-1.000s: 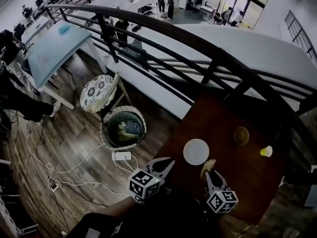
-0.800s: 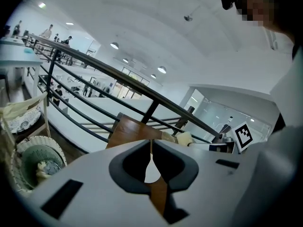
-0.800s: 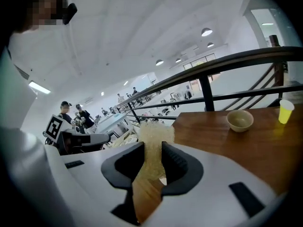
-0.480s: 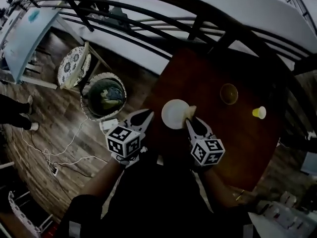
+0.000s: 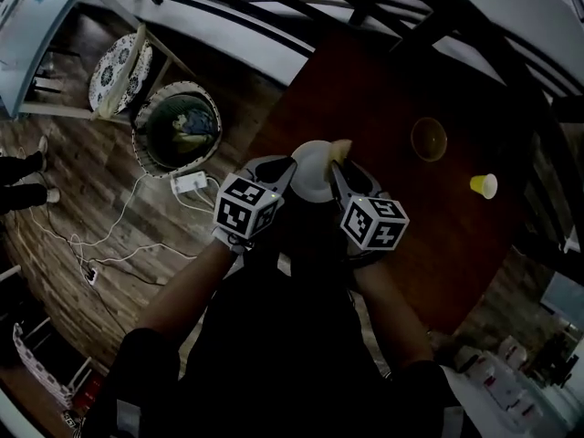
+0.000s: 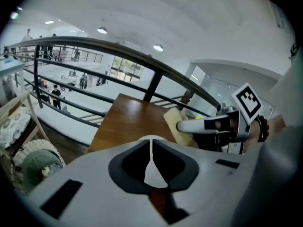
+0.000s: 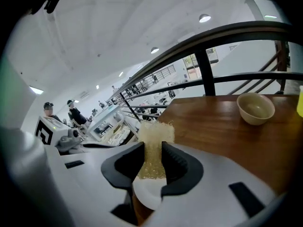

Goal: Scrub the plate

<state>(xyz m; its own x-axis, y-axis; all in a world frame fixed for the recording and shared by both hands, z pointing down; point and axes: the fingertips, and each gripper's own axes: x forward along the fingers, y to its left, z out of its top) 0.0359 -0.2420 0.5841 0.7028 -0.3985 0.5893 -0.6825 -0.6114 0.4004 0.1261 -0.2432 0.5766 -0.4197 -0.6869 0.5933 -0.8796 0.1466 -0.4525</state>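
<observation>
Coarse yellow sponge (image 7: pixel 155 131) pinched in right gripper (image 7: pixel 152 146) jaws; left gripper (image 6: pixel 151 144) jaws clamp round white plate (image 5: pixel 308 177) rim.

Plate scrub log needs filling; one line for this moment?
left gripper shut on plate rim | right gripper shut on sponge at plate | bowl, yellow cup apart on table

Brown wooden bench (image 5: pixel 411 231) has a little tan bowl (image 5: pixel 428 139) and yellow cup (image 5: pixel 484 186) set apart; round wicker basket (image 5: pixel 146 153) down on the floor.
</observation>
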